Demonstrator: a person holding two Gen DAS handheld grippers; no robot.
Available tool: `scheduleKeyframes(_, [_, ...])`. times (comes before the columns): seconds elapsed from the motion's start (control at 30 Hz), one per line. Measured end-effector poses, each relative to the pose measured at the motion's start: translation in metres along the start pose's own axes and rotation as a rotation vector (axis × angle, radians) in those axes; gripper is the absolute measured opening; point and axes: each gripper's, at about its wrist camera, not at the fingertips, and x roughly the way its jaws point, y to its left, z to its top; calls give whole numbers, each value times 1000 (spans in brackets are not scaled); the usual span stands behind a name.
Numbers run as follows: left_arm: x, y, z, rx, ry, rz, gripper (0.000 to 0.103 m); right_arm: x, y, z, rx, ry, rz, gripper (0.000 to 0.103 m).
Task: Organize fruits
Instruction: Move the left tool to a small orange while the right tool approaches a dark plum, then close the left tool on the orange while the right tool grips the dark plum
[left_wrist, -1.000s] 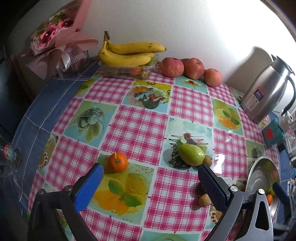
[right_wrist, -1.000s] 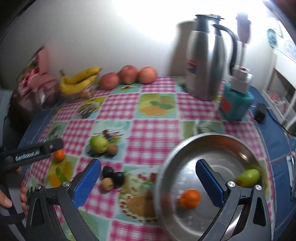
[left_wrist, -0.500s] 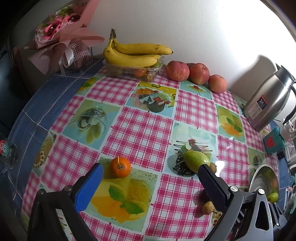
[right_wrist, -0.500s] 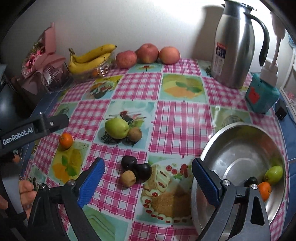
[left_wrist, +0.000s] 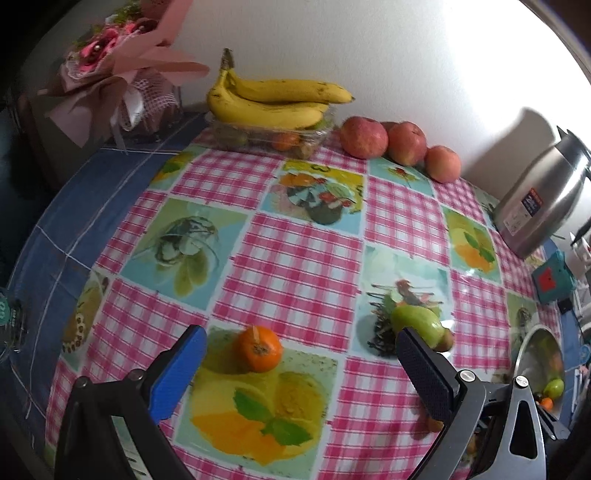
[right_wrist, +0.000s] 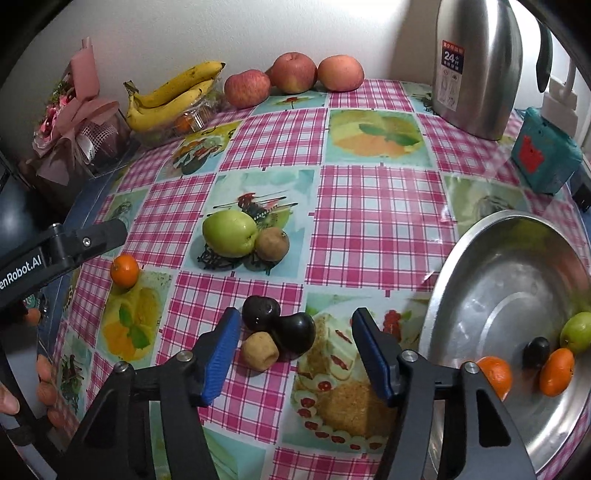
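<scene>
My left gripper (left_wrist: 299, 360) is open and empty, with a small orange (left_wrist: 259, 348) on the tablecloth between and just ahead of its pads. A green apple (left_wrist: 417, 322) lies near the right pad. My right gripper (right_wrist: 295, 350) is open and empty, its pads either side of two dark fruits (right_wrist: 295, 329) and a small brown fruit (right_wrist: 259, 350). The steel bowl (right_wrist: 480, 280) at the right holds two oranges (right_wrist: 557, 371), a dark fruit and a green fruit (right_wrist: 576, 336). The green apple (right_wrist: 229, 233) and a brown kiwi (right_wrist: 272, 243) lie mid-table.
Bananas (left_wrist: 273, 105) on a clear plastic box and three red apples (left_wrist: 400, 142) line the back wall. A steel thermos jug (right_wrist: 476, 66) and a teal box (right_wrist: 543, 151) stand at the back right. A pink bouquet (left_wrist: 122, 70) stands at the back left.
My left gripper has moved closer to the orange, which now lies between its pads. My right gripper swung left from above the bowl to the dark fruits and narrowed.
</scene>
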Motion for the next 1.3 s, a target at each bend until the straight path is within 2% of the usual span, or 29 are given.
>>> scheduleKeyframes(0.33, [18,28,-2,-117,59,-25,97,8,-5,0,39,26,9,54])
scheduleKeyframes(0.5, [27,26,-6,-113,85,-26,91,12,-6,-1,52,36,22,54])
scheduleKeyframes(0.6, [31,27,-7,-127,90,-41,85,13,-9,-2,67,44,29,49])
scheduleKeyframes(0.8, [37,29,-8,-144,107,-54,71,15,-12,-4,85,54,36,45])
scheduleKeyframes(0.9, [37,28,-8,-146,106,-41,61,16,-14,-4,100,57,46,43])
scheduleKeyframes(0.97, [36,31,-7,-160,102,-39,45,15,-15,-4,99,56,49,41])
scheduleKeyframes(1.03, [35,33,-7,-175,101,-44,39,15,-14,-4,99,55,52,39])
scheduleKeyframes(1.3, [41,41,-11,-218,117,-28,38,17,-15,-2,110,56,75,34])
